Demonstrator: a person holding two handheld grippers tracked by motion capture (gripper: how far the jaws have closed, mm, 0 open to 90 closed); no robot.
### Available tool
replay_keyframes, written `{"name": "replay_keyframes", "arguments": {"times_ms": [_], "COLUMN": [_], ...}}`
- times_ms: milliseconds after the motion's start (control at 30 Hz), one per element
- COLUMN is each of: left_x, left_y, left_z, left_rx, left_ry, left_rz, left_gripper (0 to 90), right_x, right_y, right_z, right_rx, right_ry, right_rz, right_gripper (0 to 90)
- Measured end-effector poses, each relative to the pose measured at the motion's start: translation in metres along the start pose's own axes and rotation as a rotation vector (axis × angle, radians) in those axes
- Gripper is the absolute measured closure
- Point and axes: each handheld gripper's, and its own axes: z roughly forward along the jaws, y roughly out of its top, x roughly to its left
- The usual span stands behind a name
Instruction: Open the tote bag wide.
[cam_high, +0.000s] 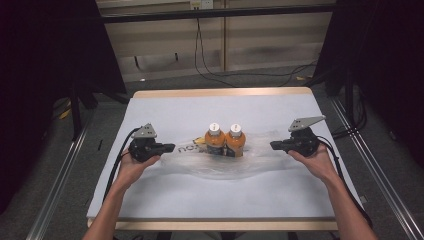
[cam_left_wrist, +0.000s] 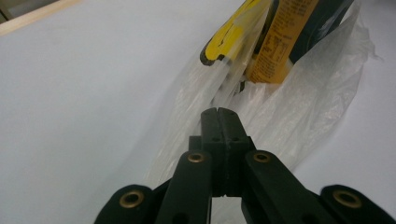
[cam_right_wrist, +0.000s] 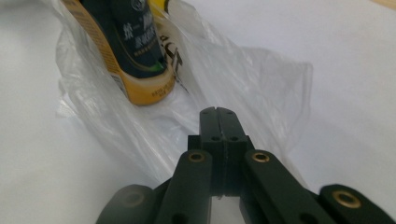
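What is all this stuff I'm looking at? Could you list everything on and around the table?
bottles: two, orange with white caps, upright and side by side at mid-table, standing on the bag
plastic bag: one, clear and crumpled, spread under and around the bottles
table cover: one, white, over the tabletop
table: one, light wood, its edge showing at the far side
cables: black, on the grey floor beyond the table
left gripper: one, black, jaws shut, at the bag's left edge
right gripper: one, black, jaws shut, at the bag's right edge
forearms: two, coming in from the bottom
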Motion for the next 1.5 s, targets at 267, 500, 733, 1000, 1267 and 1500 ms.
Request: {"name": "replay_keyframes", "arguments": {"times_ms": [267,500,733,1000,1267,1500], "left_x": [-0.014,-0.033,-0.055,-0.076,-0.091,-0.103], "left_y": [0.008,0.019,0.029,0.042,0.06,0.065], "left_z": [0.005,0.019,0.035,0.058,0.072,0.094], "left_rx": [-0.053,-0.066,-0.067,-0.047,-0.091,-0.088], "left_ry": [-0.029,-0.089,-0.151,-0.208,-0.221,-0.202], "left_rz": [-0.015,0.01,0.052,0.069,0.088,0.116], "left_gripper": [90.0,90.0,90.0,90.0,90.0,90.0], "right_x": [0.009,0.013,0.018,0.022,0.014,0.01], "right_y": [0.008,0.013,0.021,0.04,0.053,0.058], "right_z": [0.0,0.002,0.009,0.023,0.048,0.063], "right_rx": [-0.037,-0.053,-0.045,-0.035,-0.02,-0.014], "right_ry": [0.017,0.035,0.053,0.073,0.081,0.085], "right_rz": [0.006,0.014,-0.002,-0.031,-0.025,-0.018], "right_gripper": [90.0,90.0,90.0,90.0,90.0,90.0]}}
